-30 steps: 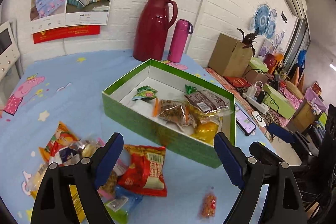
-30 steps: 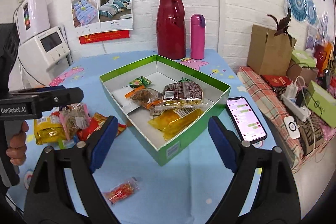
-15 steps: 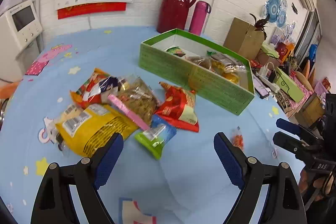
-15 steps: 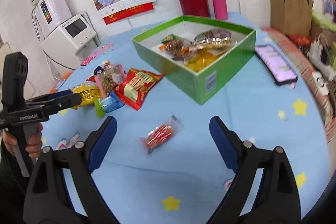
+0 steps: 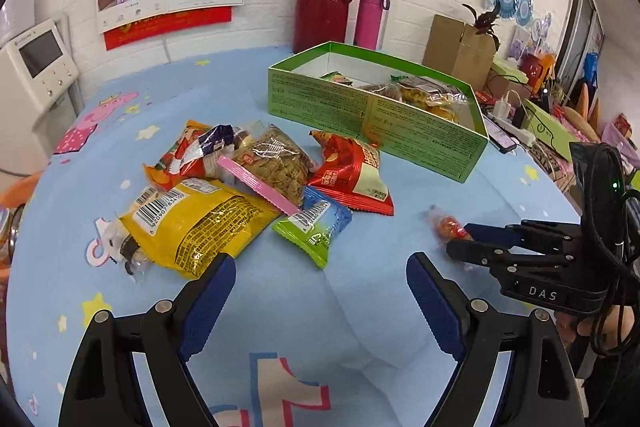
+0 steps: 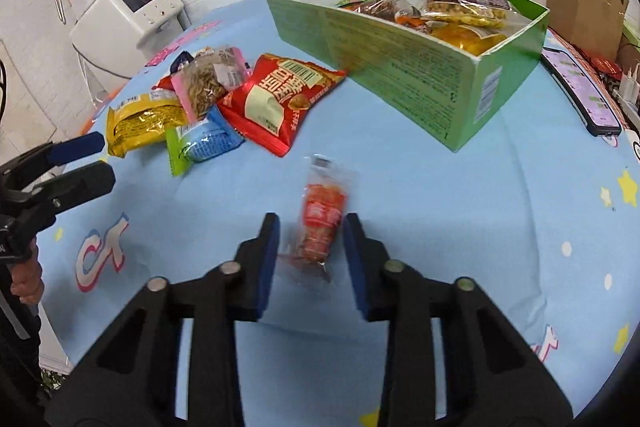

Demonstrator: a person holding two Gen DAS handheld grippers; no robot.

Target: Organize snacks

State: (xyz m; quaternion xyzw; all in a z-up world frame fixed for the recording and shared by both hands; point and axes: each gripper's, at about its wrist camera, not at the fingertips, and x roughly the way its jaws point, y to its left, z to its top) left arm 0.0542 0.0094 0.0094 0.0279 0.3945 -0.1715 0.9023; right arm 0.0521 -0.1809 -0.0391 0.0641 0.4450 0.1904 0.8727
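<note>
While the right gripper sits low over the light-blue cartoon-print tablecloth, its blue-padded fingers stand part-closed either side of a small clear-wrapped red-orange snack sachet — not yet touching it, as far as the blur allows.

Item 1, the sachet: lies alone on the cloth, near side of the table, well apart from the heap. Risk: thin crinkly film, light contents. The pads could close on the loose tail end only, and the sachet might slide out or swing when lifted. It lies lengthwise between the pads, so a grip too near its end would be weak.

Item 2, open green cardboard box: far right, already holding several packets piled close to the rim. Risk: a drop from height could bounce the sachet off that pile and back onto the cloth.

Item 3, loose heap to the left — yellow foil bag, red crisp packet, blue-and-green pouch, clear bag of seeds. Awaiting sorting.

Item 4, left gripper: fingers wide apart, holding nothing, near the heap. Risk: crossing the right gripper's path toward the box.

Item 5, black smartphone: just beside the box, right. Risk: being knocked.
</note>
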